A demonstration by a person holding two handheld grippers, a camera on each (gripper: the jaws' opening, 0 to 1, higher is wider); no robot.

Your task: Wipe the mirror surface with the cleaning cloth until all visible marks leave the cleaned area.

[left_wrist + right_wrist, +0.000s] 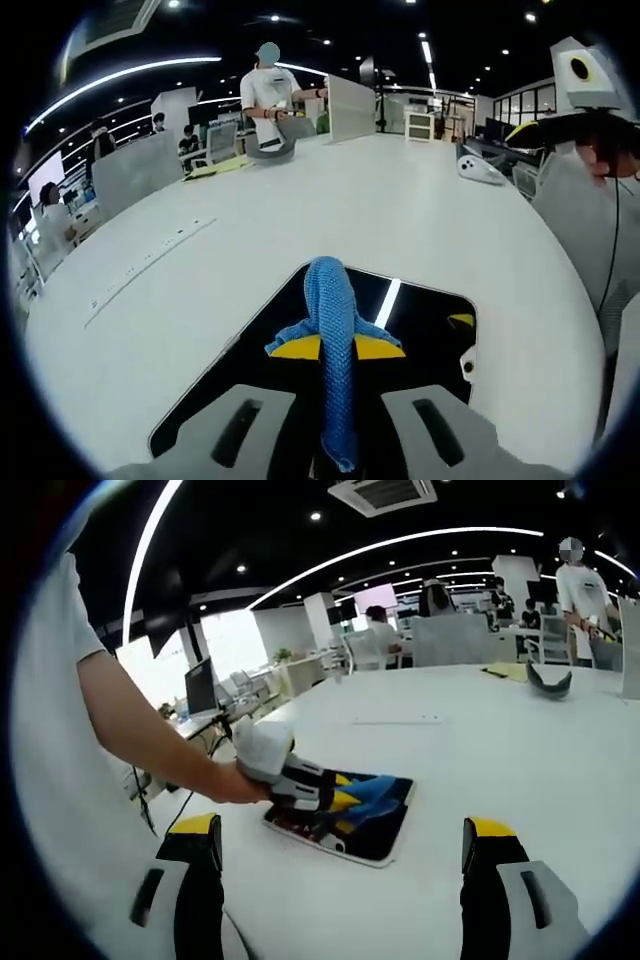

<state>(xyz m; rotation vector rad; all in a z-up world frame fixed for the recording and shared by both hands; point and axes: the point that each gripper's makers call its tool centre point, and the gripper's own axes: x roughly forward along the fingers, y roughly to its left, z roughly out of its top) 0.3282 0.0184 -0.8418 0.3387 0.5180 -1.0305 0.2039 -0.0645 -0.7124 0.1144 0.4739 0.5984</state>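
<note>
Left gripper view shows your left gripper (338,425) clamped on the blue cleaning cloth (332,340), draped over the mirror (430,330) on the white table (300,210), while your right gripper (340,865) hangs wide apart nearby.

No readable text in either view.
The mirror (420,320), the blue cleaning cloth (332,340) lying on it and the white table (400,210) around the mirror carry no legible letters, numbers or brand marks; anything farther off in the room is too small to read.
</note>
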